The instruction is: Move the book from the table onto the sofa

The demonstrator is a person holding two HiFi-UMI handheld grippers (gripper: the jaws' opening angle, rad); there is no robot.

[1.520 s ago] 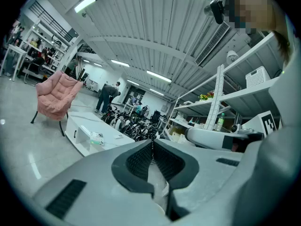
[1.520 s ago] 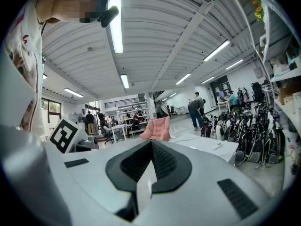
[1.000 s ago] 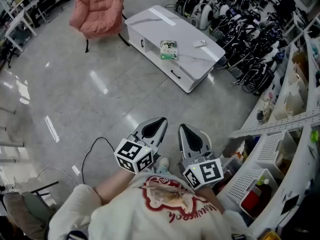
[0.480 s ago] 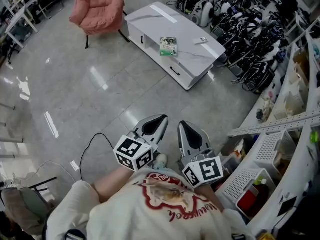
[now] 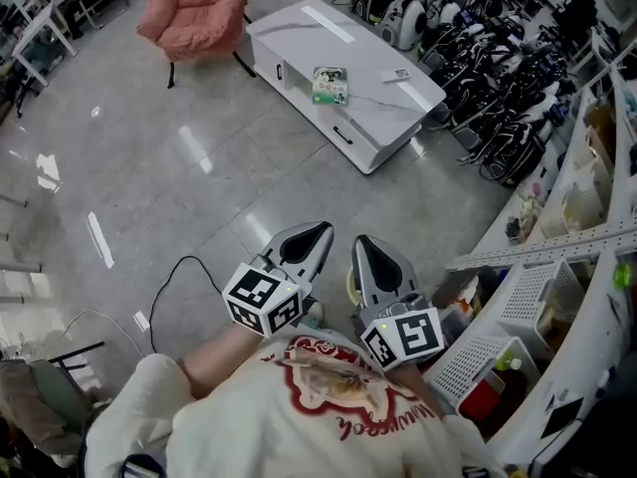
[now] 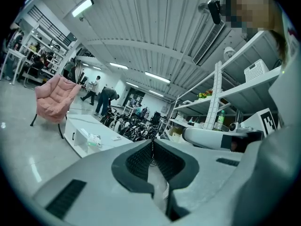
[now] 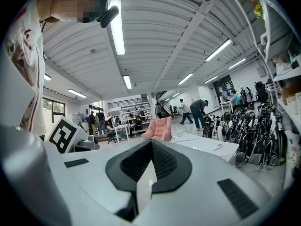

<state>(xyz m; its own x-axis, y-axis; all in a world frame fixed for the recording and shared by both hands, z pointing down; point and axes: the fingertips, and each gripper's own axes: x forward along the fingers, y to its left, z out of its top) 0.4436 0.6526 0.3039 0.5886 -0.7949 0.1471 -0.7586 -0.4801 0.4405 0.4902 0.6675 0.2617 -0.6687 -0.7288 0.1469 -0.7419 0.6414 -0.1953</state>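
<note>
A green-covered book [image 5: 330, 85] lies flat on the low white table [image 5: 378, 103], far ahead of me across the grey floor; the left gripper view also catches the book [image 6: 93, 139]. The pink sofa chair [image 5: 197, 12] stands left of the table, also seen as the pink chair [image 7: 159, 128] in the right gripper view. My left gripper [image 5: 318, 231] and right gripper [image 5: 359, 243] are held side by side close to my body, both shut with nothing between their jaws. Both are well short of the table.
A row of black bags and machines [image 5: 498, 78] lines the floor behind the table. White shelving [image 5: 567, 257] with baskets runs along my right. A black cable [image 5: 174, 297] lies on the floor at my left. Several people [image 6: 102, 100] stand far off.
The table, book and chair have slid slightly up and left in the head view as I move forward. Both grippers keep their pose, shut.
</note>
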